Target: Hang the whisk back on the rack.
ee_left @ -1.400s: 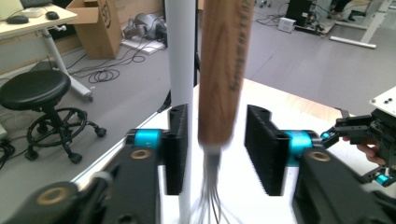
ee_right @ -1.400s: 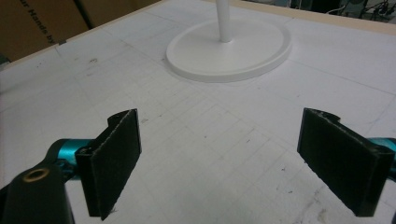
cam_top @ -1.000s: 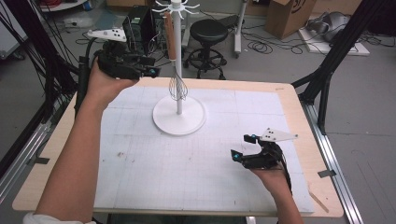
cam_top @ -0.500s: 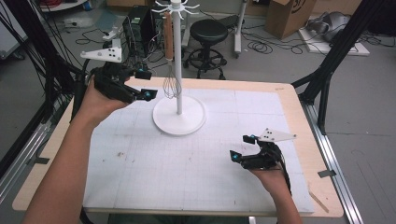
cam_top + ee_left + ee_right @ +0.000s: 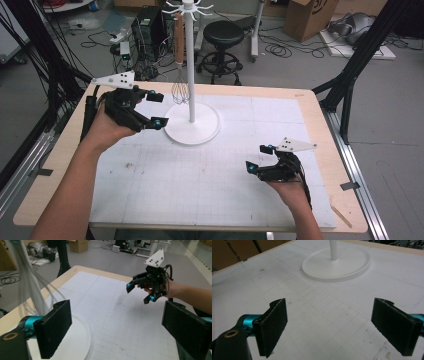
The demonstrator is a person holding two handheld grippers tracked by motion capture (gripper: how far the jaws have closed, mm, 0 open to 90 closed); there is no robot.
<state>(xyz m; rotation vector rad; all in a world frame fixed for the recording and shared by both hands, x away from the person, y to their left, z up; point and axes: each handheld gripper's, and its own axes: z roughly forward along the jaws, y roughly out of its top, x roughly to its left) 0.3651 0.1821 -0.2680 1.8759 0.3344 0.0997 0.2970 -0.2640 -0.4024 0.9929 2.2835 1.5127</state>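
Note:
A wire whisk (image 5: 179,90) with a wooden handle (image 5: 178,42) hangs from a hook on the white stand (image 5: 190,70), whose round base (image 5: 200,134) rests on the table mat. Just left of the base, my left gripper (image 5: 157,110) hovers apart from the whisk. Its jaws have just been opening and nothing is between them (image 5: 117,325). The whisk's wires (image 5: 27,282) blur past at the left in the left gripper view. My right gripper (image 5: 257,158) is held low over the mat at the front right, open and empty (image 5: 334,325), facing the base (image 5: 337,265).
A white gridded mat (image 5: 215,175) covers most of the wooden table (image 5: 50,165). Behind the table are a black stool (image 5: 223,35), cables, computer gear and cardboard boxes (image 5: 312,15). Black frame legs (image 5: 360,55) stand at the right.
My left gripper has come down and back from beside the whisk's handle to left of the base, its jaws opening wider. The whisk stays hanging. The right gripper has not moved.

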